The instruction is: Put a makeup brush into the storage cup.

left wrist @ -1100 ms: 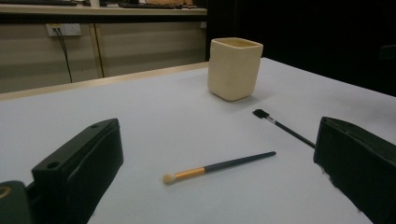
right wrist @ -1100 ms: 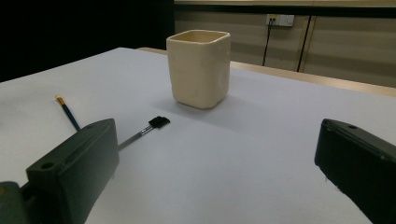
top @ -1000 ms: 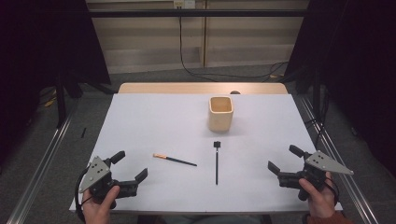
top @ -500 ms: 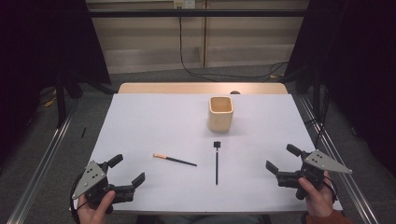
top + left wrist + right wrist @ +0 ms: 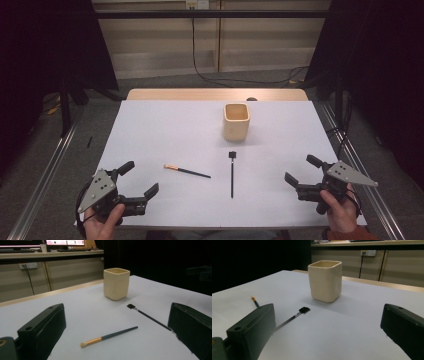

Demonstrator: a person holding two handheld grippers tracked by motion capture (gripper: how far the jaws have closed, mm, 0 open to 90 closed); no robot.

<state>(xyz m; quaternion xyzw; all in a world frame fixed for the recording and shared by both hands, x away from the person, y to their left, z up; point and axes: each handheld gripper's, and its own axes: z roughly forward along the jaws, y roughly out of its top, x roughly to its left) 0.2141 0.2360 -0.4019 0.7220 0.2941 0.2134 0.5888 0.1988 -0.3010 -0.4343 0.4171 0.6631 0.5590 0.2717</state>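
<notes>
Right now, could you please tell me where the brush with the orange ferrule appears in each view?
High view: the orange-ferrule brush lies left of centre on the white table.
Left gripper view: low centre, tip nearest.
Right gripper view: its tip peeks out at left.
Shared landmark: the cream cup.

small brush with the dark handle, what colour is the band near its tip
Orange-gold band on the small dark-handled brush, clearest in the left gripper view.

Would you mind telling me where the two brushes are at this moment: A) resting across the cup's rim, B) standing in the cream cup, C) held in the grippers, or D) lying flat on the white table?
D: the orange-tipped brush and the black brush lie flat on the white table, apart from the cup and both open grippers.
</notes>
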